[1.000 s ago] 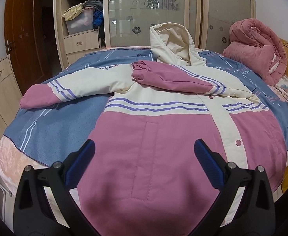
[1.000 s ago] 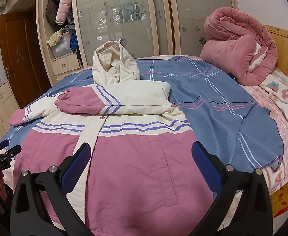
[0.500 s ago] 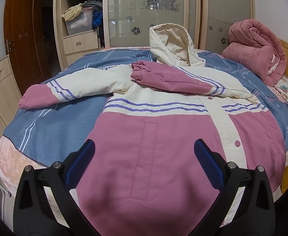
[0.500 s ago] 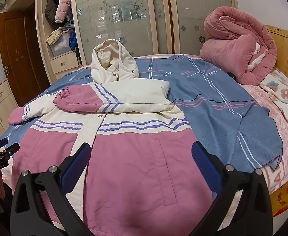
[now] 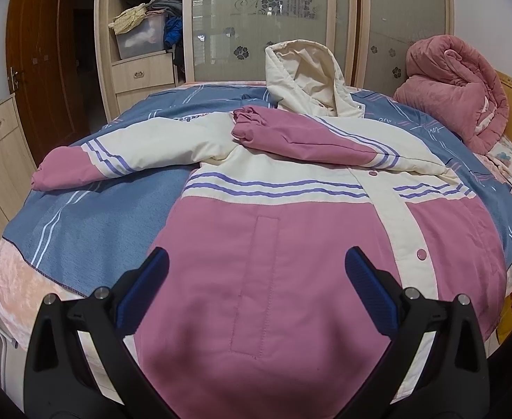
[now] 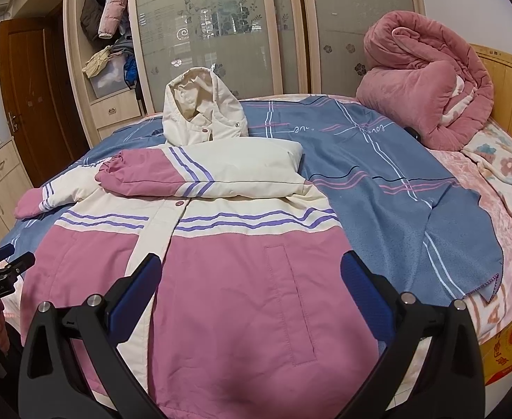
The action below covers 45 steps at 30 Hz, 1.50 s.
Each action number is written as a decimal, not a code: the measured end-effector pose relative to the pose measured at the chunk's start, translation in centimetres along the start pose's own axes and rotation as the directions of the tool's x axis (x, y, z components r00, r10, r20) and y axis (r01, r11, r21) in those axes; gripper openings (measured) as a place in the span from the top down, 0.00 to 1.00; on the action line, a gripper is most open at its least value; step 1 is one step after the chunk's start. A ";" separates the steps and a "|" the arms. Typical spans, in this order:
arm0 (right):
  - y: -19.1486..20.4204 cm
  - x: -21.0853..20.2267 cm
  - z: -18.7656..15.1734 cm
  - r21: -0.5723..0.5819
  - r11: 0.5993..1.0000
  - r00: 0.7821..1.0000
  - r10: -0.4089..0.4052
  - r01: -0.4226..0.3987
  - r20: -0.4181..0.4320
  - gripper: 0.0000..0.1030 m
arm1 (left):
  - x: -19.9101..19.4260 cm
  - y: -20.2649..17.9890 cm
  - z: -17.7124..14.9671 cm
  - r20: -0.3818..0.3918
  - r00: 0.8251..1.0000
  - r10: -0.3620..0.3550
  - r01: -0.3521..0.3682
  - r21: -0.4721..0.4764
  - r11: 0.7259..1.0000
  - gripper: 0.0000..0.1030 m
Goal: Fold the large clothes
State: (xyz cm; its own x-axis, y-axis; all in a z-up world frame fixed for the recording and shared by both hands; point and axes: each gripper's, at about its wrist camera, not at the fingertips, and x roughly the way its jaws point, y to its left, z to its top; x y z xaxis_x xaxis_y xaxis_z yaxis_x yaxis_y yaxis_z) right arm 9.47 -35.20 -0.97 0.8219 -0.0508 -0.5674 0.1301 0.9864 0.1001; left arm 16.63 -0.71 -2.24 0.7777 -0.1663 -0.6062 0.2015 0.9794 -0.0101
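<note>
A pink and cream hooded jacket (image 5: 273,244) (image 6: 228,279) lies front up on the bed, hood (image 5: 308,76) (image 6: 200,111) at the far end. One sleeve (image 5: 325,143) (image 6: 203,174) is folded across the chest. The other sleeve (image 5: 123,153) (image 6: 56,192) stretches out to the left over the blue blanket. My left gripper (image 5: 256,272) hovers open above the jacket's lower hem, nothing between its fingers. My right gripper (image 6: 250,272) also stands open over the hem, empty. The left gripper (image 6: 6,258) shows at the left edge of the right wrist view.
A blue striped blanket (image 6: 378,174) (image 5: 81,216) covers the bed. A rolled pink quilt (image 6: 430,80) (image 5: 455,83) sits by the wooden headboard (image 6: 511,97). A wardrobe with glass doors (image 5: 273,17), open shelves and a brown door (image 5: 39,63) stand beyond the bed. A floral sheet (image 6: 500,167) lies at right.
Both grippers have edged slightly forward and lower toward the jacket. The jacket has not moved.
</note>
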 end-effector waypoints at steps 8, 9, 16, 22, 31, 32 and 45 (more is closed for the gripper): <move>0.0 0.0 0.0 -0.001 1.000 1.000 0.000 0.000 0.000 0.01 | 0.0 0.3 0.0 -0.002 1.000 -0.002 0.002 -0.008 1.000 0.02; 0.0 0.1 0.0 -0.002 1.000 1.000 -0.001 0.001 0.000 0.01 | 0.0 0.3 0.0 -0.001 1.000 -0.004 0.004 -0.010 1.000 0.02; 0.3 0.1 0.0 -0.004 1.000 1.000 0.005 -0.005 -0.003 0.01 | -0.2 2.1 0.2 0.013 0.998 -0.062 0.063 -0.064 0.996 0.02; 0.3 -0.1 0.2 0.004 1.000 1.000 0.021 -0.021 0.002 0.01 | -0.8 10.1 1.2 0.052 0.985 -0.162 0.170 -0.337 0.926 0.02; 0.8 -0.2 0.5 0.007 0.998 0.998 0.057 -0.057 -0.002 0.01 | 1.8 28.3 2.2 0.184 0.970 -0.161 0.244 -0.700 0.671 0.08; 0.9 -0.2 0.5 0.006 0.998 0.998 0.058 -0.058 -0.002 0.01 | 3.1 30.8 2.2 0.186 0.971 -0.153 0.241 -0.743 0.624 0.11; 0.6 0.6 0.5 0.012 0.998 0.998 0.055 -0.054 -0.023 0.01 | 14.6 43.5 1.3 0.113 0.992 -0.052 0.124 -0.913 0.388 0.21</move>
State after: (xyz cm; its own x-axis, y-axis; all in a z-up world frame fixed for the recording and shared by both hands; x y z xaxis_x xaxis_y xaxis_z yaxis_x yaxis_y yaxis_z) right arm 10.36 -34.68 -0.86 0.8150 0.0066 -0.5794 0.0918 0.9858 0.1404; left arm 37.53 39.32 -10.46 0.8283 -0.2285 -0.5115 -0.3694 0.4638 -0.8053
